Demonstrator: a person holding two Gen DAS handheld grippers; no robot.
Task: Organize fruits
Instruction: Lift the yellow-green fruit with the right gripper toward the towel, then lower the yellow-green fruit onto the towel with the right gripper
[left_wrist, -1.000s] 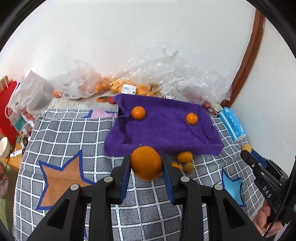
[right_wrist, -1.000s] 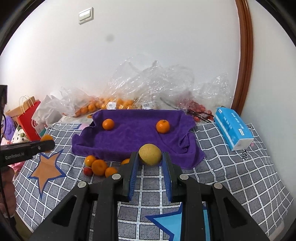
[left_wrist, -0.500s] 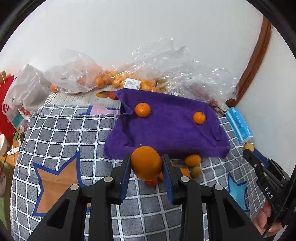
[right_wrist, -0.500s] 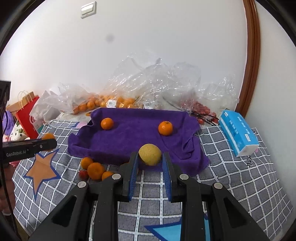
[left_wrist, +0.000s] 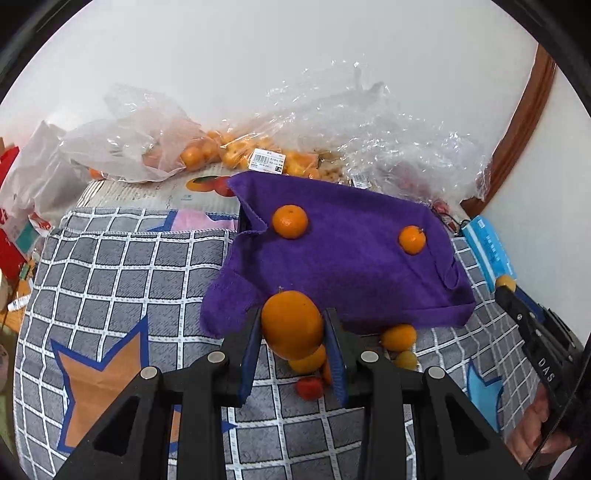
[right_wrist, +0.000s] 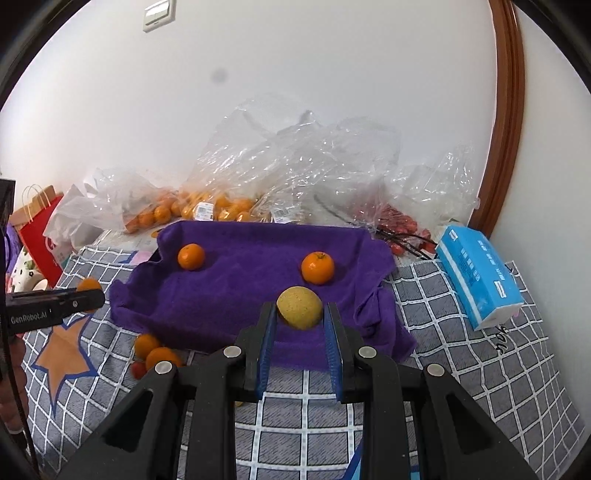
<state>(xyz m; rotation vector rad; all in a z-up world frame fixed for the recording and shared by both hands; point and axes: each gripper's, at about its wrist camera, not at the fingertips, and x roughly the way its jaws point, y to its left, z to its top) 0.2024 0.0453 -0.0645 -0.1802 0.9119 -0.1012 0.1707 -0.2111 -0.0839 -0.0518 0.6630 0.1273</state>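
I read the towel (right_wrist: 236, 295) as purple terry cloth, matt and fuzzy. The cover (left_wrist: 110, 280) beneath is woven, gridded fabric, also matt. Bags (right_wrist: 303, 166) at the back: thin clear plastic, crinkled, glossy. Orange (left_wrist: 291, 323) skin is waxy with a slight sheen; the yellow fruit (right_wrist: 299, 307) looks dull and speckled. Fingers (right_wrist: 266, 343) are matt black plastic with ribbed blue pads and bright metal screws. Tissue pack (right_wrist: 480, 275) is glossy film.

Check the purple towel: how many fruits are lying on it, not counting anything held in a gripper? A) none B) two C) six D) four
B: two oranges rest on the purple towel, one orange near its left end and one toward the right; the other loose fruits lie off its front edge on the checked cover.
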